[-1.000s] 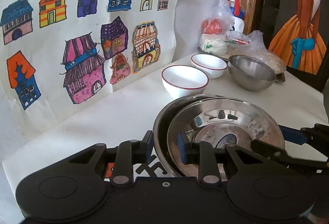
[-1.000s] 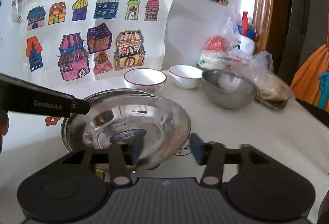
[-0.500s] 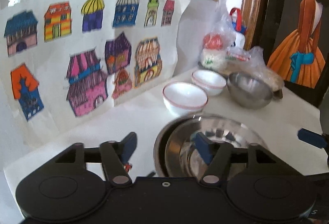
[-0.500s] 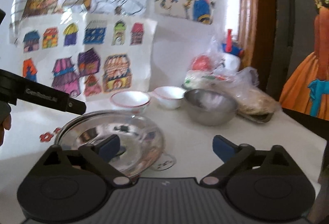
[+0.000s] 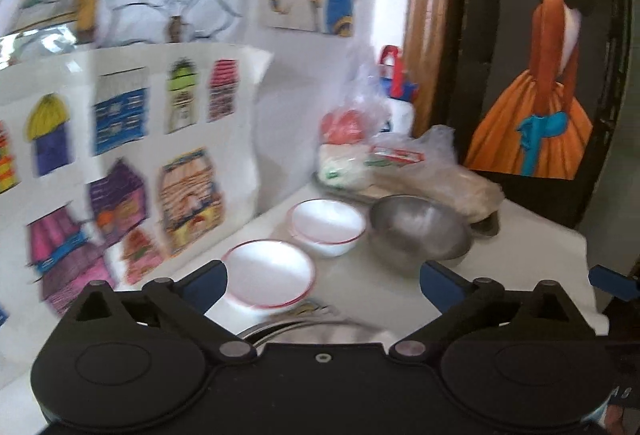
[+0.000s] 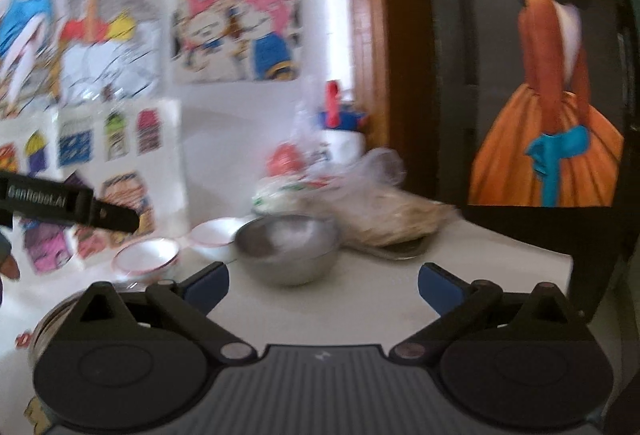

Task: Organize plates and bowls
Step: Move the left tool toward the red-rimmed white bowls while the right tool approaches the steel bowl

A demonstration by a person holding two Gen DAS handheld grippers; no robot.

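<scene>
Left gripper (image 5: 322, 277) opening, tilted down

My left gripper (image 5: 322, 281) is black with blue pads (image 5: 206, 285); my right gripper (image 6: 322, 281) adds a ribbed grey housing.

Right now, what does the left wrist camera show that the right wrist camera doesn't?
Only the left wrist view shows a blue fingertip of the right gripper at its right edge. Only the right wrist view shows the left gripper's black side with white lettering. Both show two white red-rimmed bowls, the steel bowl, the steel plates' rim, the bagged food and open jaws holding nothing; the left gripper's are opening.
</scene>
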